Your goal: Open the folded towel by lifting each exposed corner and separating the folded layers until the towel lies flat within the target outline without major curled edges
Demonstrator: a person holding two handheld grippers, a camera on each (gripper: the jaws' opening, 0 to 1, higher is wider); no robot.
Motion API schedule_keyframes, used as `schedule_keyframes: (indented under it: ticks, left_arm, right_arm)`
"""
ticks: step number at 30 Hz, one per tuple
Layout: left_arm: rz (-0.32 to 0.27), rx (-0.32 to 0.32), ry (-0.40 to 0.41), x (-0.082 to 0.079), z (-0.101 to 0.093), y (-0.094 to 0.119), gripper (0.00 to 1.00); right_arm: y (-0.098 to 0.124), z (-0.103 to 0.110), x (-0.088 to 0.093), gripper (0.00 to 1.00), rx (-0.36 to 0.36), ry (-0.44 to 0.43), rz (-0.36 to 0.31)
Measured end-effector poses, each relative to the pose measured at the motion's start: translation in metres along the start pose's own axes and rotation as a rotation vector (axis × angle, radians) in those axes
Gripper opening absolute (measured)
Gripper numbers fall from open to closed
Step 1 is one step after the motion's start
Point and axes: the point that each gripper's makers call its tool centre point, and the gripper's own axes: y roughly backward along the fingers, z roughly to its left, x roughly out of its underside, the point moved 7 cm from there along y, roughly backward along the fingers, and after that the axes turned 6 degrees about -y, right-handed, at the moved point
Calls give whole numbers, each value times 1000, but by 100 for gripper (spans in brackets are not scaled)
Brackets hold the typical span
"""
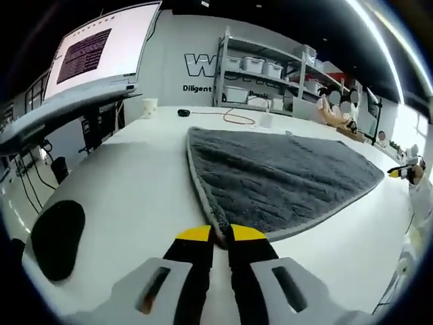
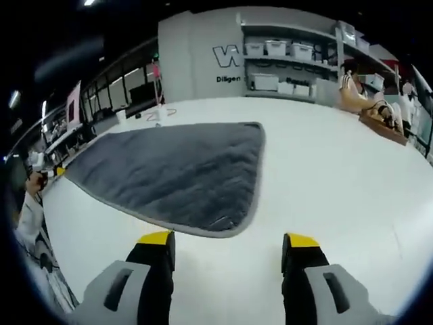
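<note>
A grey towel (image 1: 284,176) lies spread on the white table (image 1: 135,183). My left gripper (image 1: 221,234) is shut on the towel's near corner, its yellow-tipped jaws pinching the edge. In the right gripper view the same grey towel (image 2: 172,172) stretches away to the left, with a small label near its closest corner. My right gripper (image 2: 230,247) stands open just short of that corner, nothing between its jaws. The other gripper's yellow tip (image 1: 399,172) shows at the far right of the left gripper view, and a yellow tip (image 2: 59,171) at the far left of the right gripper view.
A black pad (image 1: 57,237) lies on the table at the left. A monitor (image 1: 101,51) stands at the back left. A white cup (image 1: 149,107), a dark object (image 1: 183,112) and an orange cable (image 1: 237,118) sit at the far edge. Shelves with bins (image 1: 260,74) line the wall.
</note>
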Motion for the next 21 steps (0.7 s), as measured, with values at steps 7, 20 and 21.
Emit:
schedule_keyframes:
  ticks: [7, 20, 21]
  left_arm:
    - [8, -15, 110, 33, 1, 4, 7]
    - [44, -18, 20, 40, -11, 2, 7]
    - [40, -19, 24, 40, -11, 2, 7]
  right_arm:
    - [26, 16, 15, 37, -22, 9, -14]
    - [6, -4, 19, 23, -7, -108, -10]
    - [5, -7, 18, 23, 5, -110, -17]
